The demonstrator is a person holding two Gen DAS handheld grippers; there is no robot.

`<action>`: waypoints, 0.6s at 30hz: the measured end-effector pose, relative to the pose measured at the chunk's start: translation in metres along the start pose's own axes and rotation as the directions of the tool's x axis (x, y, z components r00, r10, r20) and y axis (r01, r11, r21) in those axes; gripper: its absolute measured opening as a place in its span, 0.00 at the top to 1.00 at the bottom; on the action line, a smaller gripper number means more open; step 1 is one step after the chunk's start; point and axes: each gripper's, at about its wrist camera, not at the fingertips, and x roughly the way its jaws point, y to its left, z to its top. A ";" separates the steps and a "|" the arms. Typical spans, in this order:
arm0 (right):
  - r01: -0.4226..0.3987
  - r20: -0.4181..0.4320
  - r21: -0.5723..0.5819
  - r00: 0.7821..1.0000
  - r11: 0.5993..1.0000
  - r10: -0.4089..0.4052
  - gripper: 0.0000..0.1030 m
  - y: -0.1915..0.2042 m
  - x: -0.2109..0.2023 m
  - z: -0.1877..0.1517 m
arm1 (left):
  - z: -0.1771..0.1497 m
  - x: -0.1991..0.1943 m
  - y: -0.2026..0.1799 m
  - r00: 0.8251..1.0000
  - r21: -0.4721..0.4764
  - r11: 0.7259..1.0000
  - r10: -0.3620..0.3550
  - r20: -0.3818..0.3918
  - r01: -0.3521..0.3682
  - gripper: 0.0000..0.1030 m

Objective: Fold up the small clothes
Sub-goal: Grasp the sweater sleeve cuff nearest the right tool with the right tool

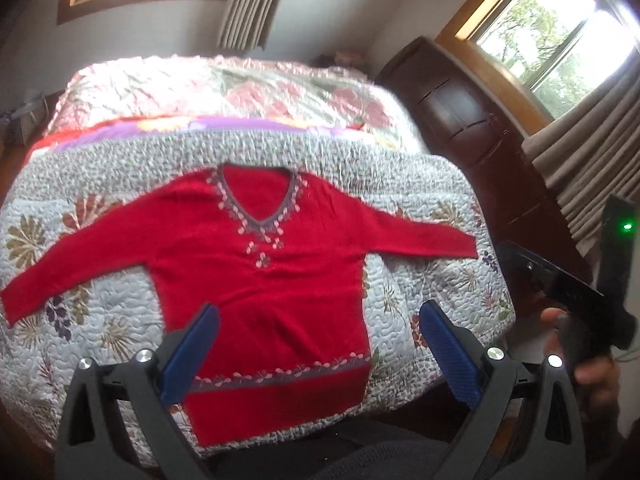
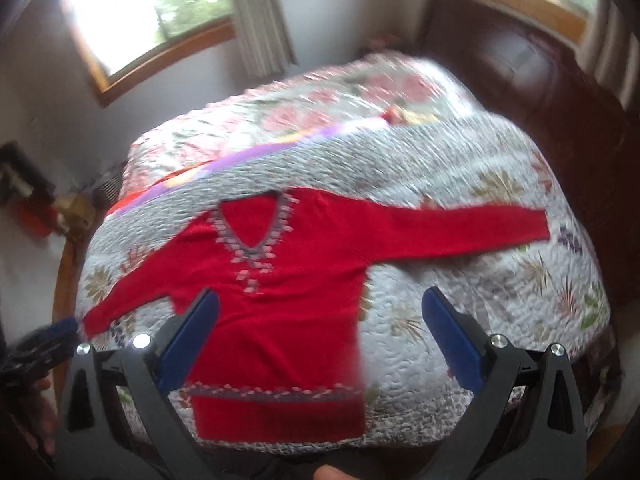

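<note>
A small red V-neck sweater (image 1: 260, 280) (image 2: 280, 312) lies flat and face up on the quilted bed, both sleeves spread out to the sides, hem towards me. A grey and pink trim runs round the neck and across the hem. My left gripper (image 1: 318, 320) hovers above the sweater's lower half, open, nothing between its blue pads (image 1: 192, 356). My right gripper (image 2: 320, 308) hangs over the lower right of the sweater, also open and holding nothing. In the left wrist view the right gripper's black body (image 1: 592, 300) shows at the right edge, in a hand.
The bed is covered by a grey floral quilt (image 1: 432, 200) with a pink floral blanket (image 1: 224, 88) behind it. A dark wooden headboard (image 1: 480, 120) stands to the right, with windows and curtains beyond. Small items sit on the floor at the left (image 2: 48, 208).
</note>
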 end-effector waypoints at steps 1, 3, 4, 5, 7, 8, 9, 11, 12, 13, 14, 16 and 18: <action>-0.006 -0.007 0.051 1.000 0.999 0.006 0.03 -0.022 0.010 0.002 | 0.002 0.009 -0.003 1.000 -0.005 1.000 -0.011 -0.008 0.011 0.04; -0.001 -0.024 0.181 1.000 0.983 0.005 0.06 -0.079 0.034 0.008 | 0.005 0.025 -0.009 1.000 0.003 1.000 0.001 -0.015 -0.001 0.04; -0.004 -0.029 0.253 1.000 0.968 0.011 0.15 -0.113 0.047 0.010 | 0.006 0.032 -0.012 1.000 0.001 1.000 0.009 -0.017 -0.009 0.04; -0.005 -0.037 0.312 0.999 0.950 0.018 0.23 -0.142 0.058 0.009 | 0.005 0.038 -0.014 1.000 -0.008 1.000 0.004 -0.015 -0.004 0.04; -0.053 -0.045 0.441 0.996 0.896 0.081 0.47 -0.201 0.084 0.010 | 0.005 0.055 -0.012 1.000 -0.057 0.998 -0.016 -0.019 0.015 0.04; -0.096 -0.030 0.512 0.991 0.853 0.129 0.48 -0.233 0.097 0.009 | 0.005 0.061 -0.010 0.999 -0.085 0.996 -0.024 -0.021 0.022 0.04; -0.106 -0.020 0.573 0.989 0.813 0.143 0.48 -0.263 0.109 0.009 | 0.005 0.068 -0.009 0.999 -0.110 0.994 -0.025 -0.026 0.022 0.04; -0.125 0.004 0.657 0.987 0.744 0.162 0.48 -0.307 0.127 0.010 | 0.004 0.082 -0.005 0.998 -0.161 0.987 -0.001 -0.069 -0.010 0.04; -0.136 0.025 0.711 0.985 0.690 0.169 0.48 -0.337 0.138 0.009 | 0.002 0.088 -0.003 0.997 -0.181 0.983 0.006 -0.083 -0.021 0.04; -0.155 0.053 0.749 0.983 0.645 0.175 0.49 -0.359 0.146 0.010 | 0.000 0.094 -0.002 0.995 -0.203 0.979 0.019 -0.095 -0.038 0.04; -0.168 0.072 0.769 0.981 0.616 0.179 0.50 -0.376 0.153 0.011 | -0.003 0.099 -0.001 0.994 -0.212 0.976 0.029 -0.102 -0.050 0.04; -0.164 0.083 0.817 0.982 0.553 0.169 0.54 -0.413 0.172 0.011 | -0.008 0.105 0.002 0.991 -0.243 0.967 0.045 -0.123 -0.074 0.04; -0.166 0.092 0.861 0.981 0.481 0.173 0.54 -0.445 0.190 0.009 | -0.011 0.109 0.003 0.989 -0.273 0.958 0.048 -0.137 -0.084 0.04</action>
